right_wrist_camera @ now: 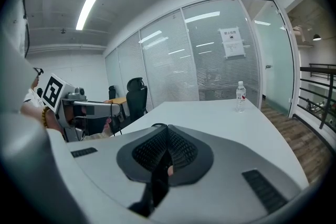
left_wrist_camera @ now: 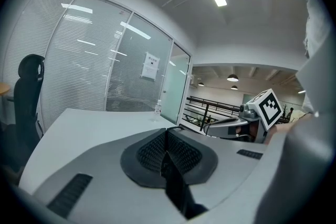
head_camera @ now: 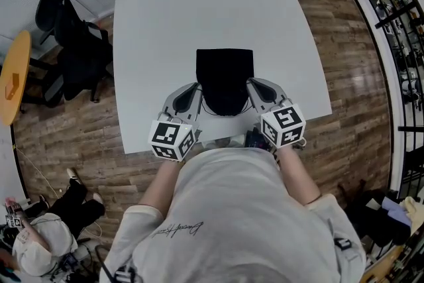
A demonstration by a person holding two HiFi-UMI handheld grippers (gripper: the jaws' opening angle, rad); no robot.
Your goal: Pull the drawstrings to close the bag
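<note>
Two pinches are set. Left gripper (head_camera: 197,88), at the bag's seven o'clock, is clamped on the left drawstring (left_wrist_camera: 176,186). The black bag (head_camera: 225,73) lies flat on the table (head_camera: 165,23). Right gripper (head_camera: 253,85), at five o'clock, clamps the right drawstring (right_wrist_camera: 156,183). Pull evenly, toward nine and three.
</note>
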